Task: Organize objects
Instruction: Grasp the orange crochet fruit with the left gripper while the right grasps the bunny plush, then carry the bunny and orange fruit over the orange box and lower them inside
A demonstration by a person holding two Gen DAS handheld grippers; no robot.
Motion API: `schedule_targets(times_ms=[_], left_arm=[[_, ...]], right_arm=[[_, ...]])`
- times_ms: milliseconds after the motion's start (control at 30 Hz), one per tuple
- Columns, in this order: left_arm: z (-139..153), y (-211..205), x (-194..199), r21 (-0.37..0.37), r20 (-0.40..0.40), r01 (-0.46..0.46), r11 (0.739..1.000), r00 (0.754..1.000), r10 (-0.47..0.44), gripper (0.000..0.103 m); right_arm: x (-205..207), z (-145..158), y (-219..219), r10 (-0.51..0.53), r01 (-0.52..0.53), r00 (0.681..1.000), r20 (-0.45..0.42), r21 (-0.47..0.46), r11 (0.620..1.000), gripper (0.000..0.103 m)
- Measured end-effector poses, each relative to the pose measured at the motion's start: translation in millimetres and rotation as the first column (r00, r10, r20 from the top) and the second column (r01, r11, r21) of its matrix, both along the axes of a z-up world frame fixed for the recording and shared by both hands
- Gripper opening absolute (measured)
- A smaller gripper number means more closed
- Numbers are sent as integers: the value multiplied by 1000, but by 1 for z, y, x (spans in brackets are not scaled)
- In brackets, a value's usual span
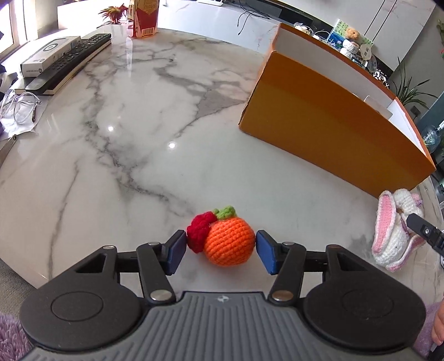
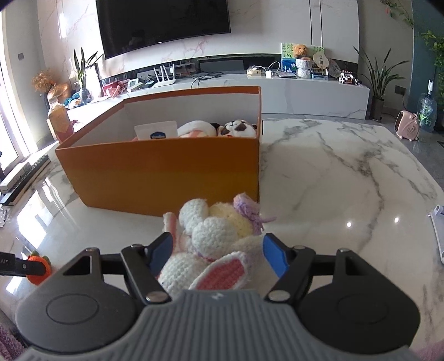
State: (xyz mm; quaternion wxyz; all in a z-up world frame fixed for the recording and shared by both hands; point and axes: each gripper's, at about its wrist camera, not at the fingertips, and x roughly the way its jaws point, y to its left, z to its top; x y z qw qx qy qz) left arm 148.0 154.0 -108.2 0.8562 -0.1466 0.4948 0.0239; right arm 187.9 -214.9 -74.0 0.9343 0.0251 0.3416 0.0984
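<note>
A crocheted orange fruit (image 1: 229,241) with a green top and a red knitted bit (image 1: 199,231) lies on the marble table. My left gripper (image 1: 220,248) is open around it, pads (image 1: 177,251) close on either side. A white crocheted bunny (image 2: 213,244) with pink ears lies between the open fingers of my right gripper (image 2: 217,254); it also shows in the left wrist view (image 1: 394,230). The orange cardboard box (image 2: 166,166) stands just beyond the bunny, holding plush toys (image 2: 238,128) and a white card. The fruit shows at the right wrist view's left edge (image 2: 38,268).
A remote, a white carton (image 1: 48,55) and a book lie at the table's far left, with glasses (image 1: 19,107) beside them. A red drink carton (image 1: 143,18) stands at the far edge. A white object (image 2: 438,233) lies at the table's right edge.
</note>
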Motion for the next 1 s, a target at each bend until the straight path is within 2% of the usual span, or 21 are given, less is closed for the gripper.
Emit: schedule_targets(times_ms=[167,467,567,633,667,1000], left_arm=[[-6,1,5,-9,-15,-3,1000,1000,3,67],[-7,4,7,-19,7,-13,1000,1000,13,66],[-7,6,7,-20,13,-15,1000,1000,15,64],[-7,6,7,-20,18,-14,1000,1000,15,63],[-7,6,6,-19,20,-13,1000,1000,14,63],[-1,4,3,-31,49,12,999,999,-11,61]], right_arm=[[25,-12,-5,-36,42,995,-94,56,998,79],[46,-34,-3,-19,48,984,-178,164,985,78],[49,-43,2,13,24,979,-204,175,984,60],[47,-42,9,32,-7,982,-185,134,991,55],[46,-43,10,46,-22,982,-182,131,991,47],[33,-34,13,86,-73,986,-140,92,993,45]])
